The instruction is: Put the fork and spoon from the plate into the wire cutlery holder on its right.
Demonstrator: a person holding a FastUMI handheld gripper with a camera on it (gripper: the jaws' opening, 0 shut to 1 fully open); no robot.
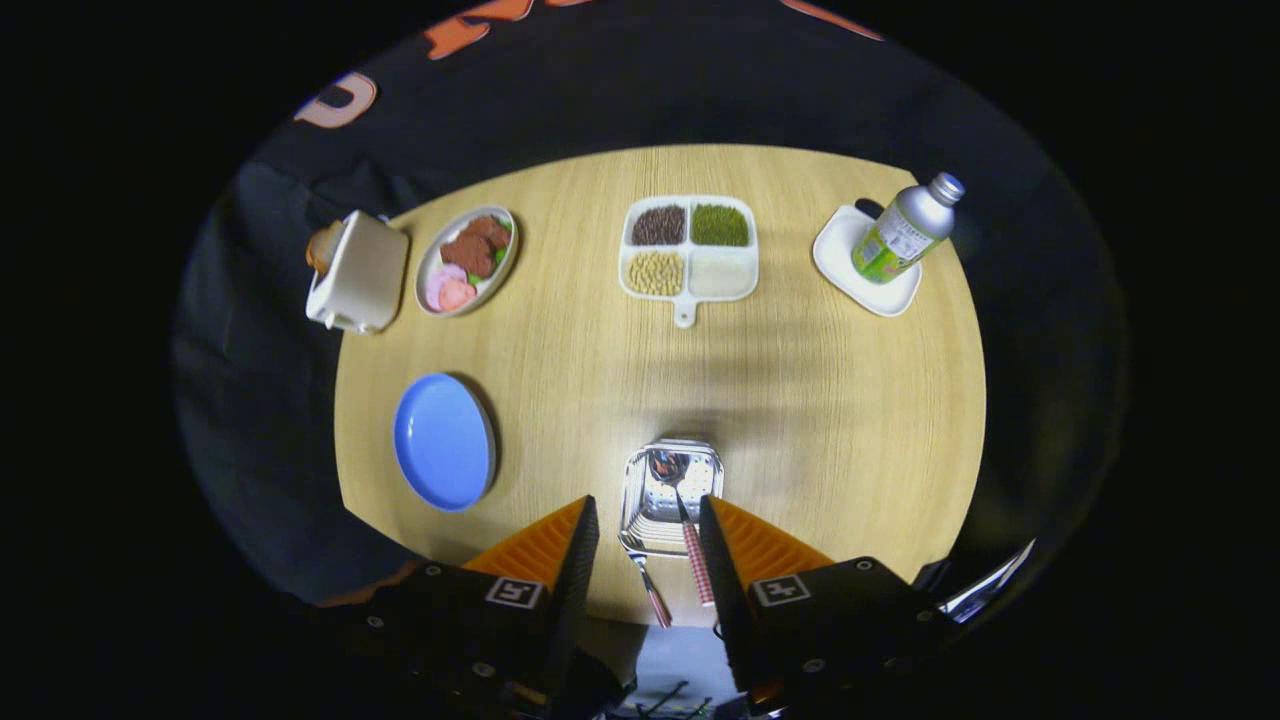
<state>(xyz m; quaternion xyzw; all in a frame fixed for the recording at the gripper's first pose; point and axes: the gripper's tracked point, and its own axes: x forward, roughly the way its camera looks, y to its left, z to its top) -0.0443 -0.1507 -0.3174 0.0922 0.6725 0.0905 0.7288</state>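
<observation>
**Step in hand: seating the cutlery and clearing the claw.**

1. Status. The claw (649, 502) hangs above the near edge of the bench (820, 420), fingers set to a medium gap. Neither piece is pinched by both fingers. The wire cutlery holder (634, 480) stands just ahead of the fingertips, centred on the gap. The blue plate (443, 442) lies to the left of the holder and carries no cutlery.

2. Position of the pieces. The spoon (683, 520) stands in the holder, bowl at the far side and checked handle rising close beside the right finger (740, 540). The fork (645, 575) lies in the gap with its tines at the holder's near rim. It cannot be told whether the tines are inside the wire or resting on the rim.

3. Procedure, as judged from this view.
   - Confirm the fork tines are past the rim before release.
   - Widen the gap slightly, so that the right finger is free of the spoon handle.
   - Withdraw straight up and toward the near side, without sideways travel.

4. Caution. The holder looks light. A finger catching either handle is likely to tip it or drag it along the bench.
</observation>
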